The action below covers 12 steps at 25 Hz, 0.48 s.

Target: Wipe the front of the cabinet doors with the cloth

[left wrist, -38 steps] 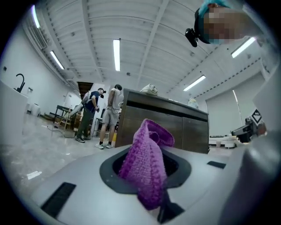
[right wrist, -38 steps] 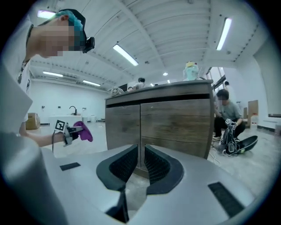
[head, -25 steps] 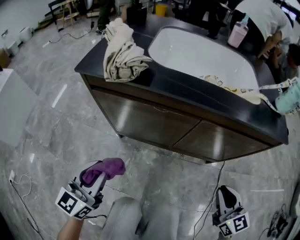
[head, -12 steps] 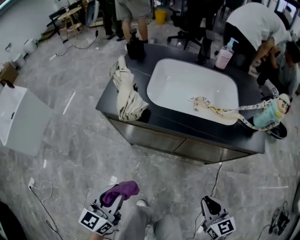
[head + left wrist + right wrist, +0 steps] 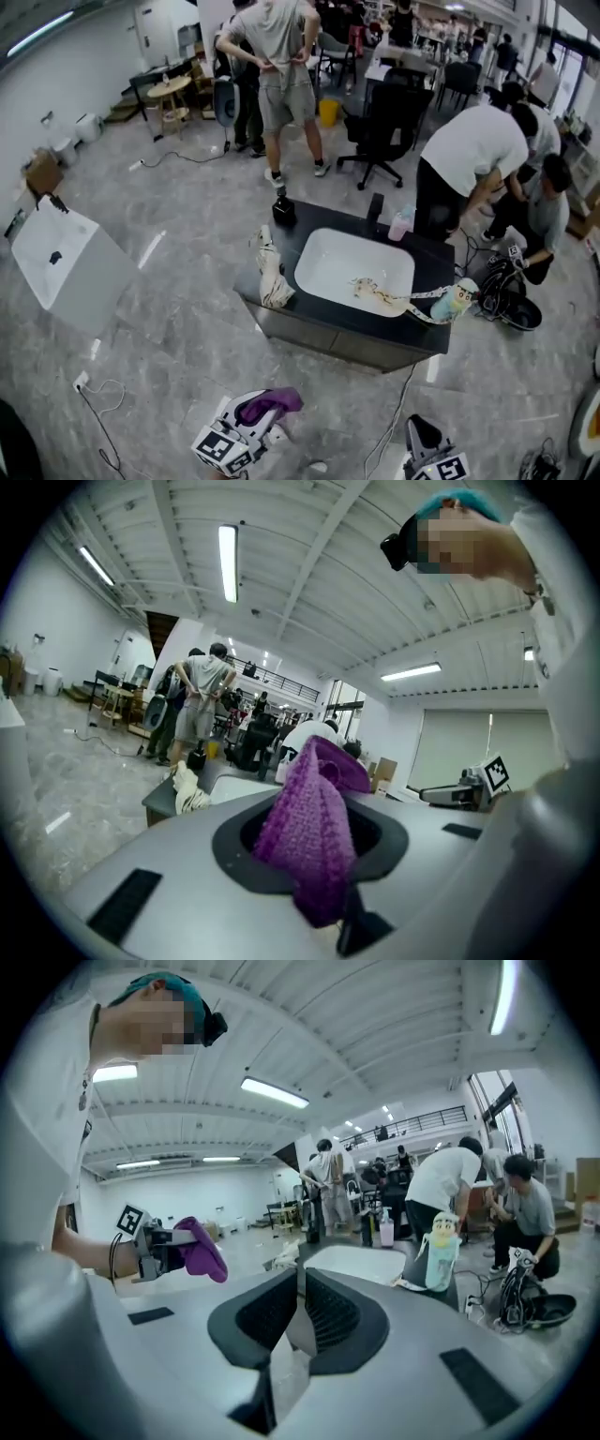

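— What is hard to make out here?
— The brown cabinet doors [image 5: 323,337]. From the head view they are only a thin, foreshortened strip under the dark bench top [image 5: 433,279]. The right claw [image 5: 424,433] is cut off by the bottom edge of that view, so only its tip and marker cube show.
— And the pads of the claws?
— The left claw [image 5: 255,418] pinches the purple knitted cloth [image 5: 274,404]. In the left gripper view the cloth covers its pads completely. The right claw's ribbed pads have just been closing. They stand almost pressed together, with a thin slit between them and nothing in it.
— Where is the cloth, then?
— In the left claw, above the grey marbled floor [image 5: 178,309], well apart from the cabinet.
— Which way does it run?
— Its long axis follows the claw, out past the tips toward the cabinet. The free end folds over to the right.
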Tool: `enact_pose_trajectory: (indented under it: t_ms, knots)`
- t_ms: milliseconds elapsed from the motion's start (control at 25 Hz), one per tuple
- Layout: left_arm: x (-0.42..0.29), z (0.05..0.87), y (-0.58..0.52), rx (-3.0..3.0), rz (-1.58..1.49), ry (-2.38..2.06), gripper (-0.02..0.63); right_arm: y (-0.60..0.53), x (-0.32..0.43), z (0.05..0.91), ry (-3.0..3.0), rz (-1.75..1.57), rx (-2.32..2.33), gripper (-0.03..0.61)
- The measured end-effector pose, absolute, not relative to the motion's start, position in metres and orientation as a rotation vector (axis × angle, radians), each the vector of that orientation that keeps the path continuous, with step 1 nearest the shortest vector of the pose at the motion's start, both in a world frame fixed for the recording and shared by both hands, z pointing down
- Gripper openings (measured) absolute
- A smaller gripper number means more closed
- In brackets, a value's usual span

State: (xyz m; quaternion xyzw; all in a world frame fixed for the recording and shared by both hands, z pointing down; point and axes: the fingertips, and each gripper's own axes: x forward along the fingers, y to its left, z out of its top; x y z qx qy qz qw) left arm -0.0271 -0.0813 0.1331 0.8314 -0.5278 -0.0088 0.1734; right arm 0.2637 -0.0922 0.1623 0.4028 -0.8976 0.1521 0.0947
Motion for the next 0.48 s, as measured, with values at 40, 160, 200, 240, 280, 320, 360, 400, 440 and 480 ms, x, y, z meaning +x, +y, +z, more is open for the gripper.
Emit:
enact_pose_trajectory:
  t_ms: [40,160,200,240,280,320,360,400,440,480]
  knots:
    - [-0.019,0.111,-0.08,2.376,-0.056,-1.512,0.091,-0.089,0.271,0.15,-2.674,0.45,1.213,0.044]
    - [0.006,0.065,-0.068,2.393,-0.147,-1.579,0.091,-0.081,0.294,0.118,-2.714,0.451,1.27,0.038]
    - [0.015,0.058,-0.062,2.385,-0.159,-1.602,0.091,-0.077,0.301,0.11,-2.728,0.449,1.285,0.037]
    - [0.023,0.052,-0.056,2.375,-0.167,-1.619,0.091,-0.073,0.308,0.102,-2.74,0.442,1.295,0.035]
    - [0.032,0.047,-0.046,2.365,-0.166,-1.627,0.091,-0.068,0.313,0.095,-2.752,0.431,1.299,0.034]
    - [0.039,0.044,-0.035,2.356,-0.155,-1.629,0.091,-0.062,0.317,0.089,-2.764,0.414,1.296,0.034]
    - [0.043,0.04,-0.023,2.348,-0.133,-1.632,0.091,-0.056,0.319,0.084,-2.773,0.394,1.293,0.034]
    - [0.044,0.035,-0.012,2.344,-0.106,-1.639,0.091,-0.05,0.319,0.079,-2.78,0.368,1.292,0.032]
    - [0.042,0.03,-0.003,2.346,-0.08,-1.649,0.091,-0.045,0.319,0.074,-2.784,0.333,1.293,0.031]
    - [0.04,0.025,0.004,2.35,-0.06,-1.662,0.091,-0.041,0.319,0.067,-2.785,0.294,1.295,0.031]
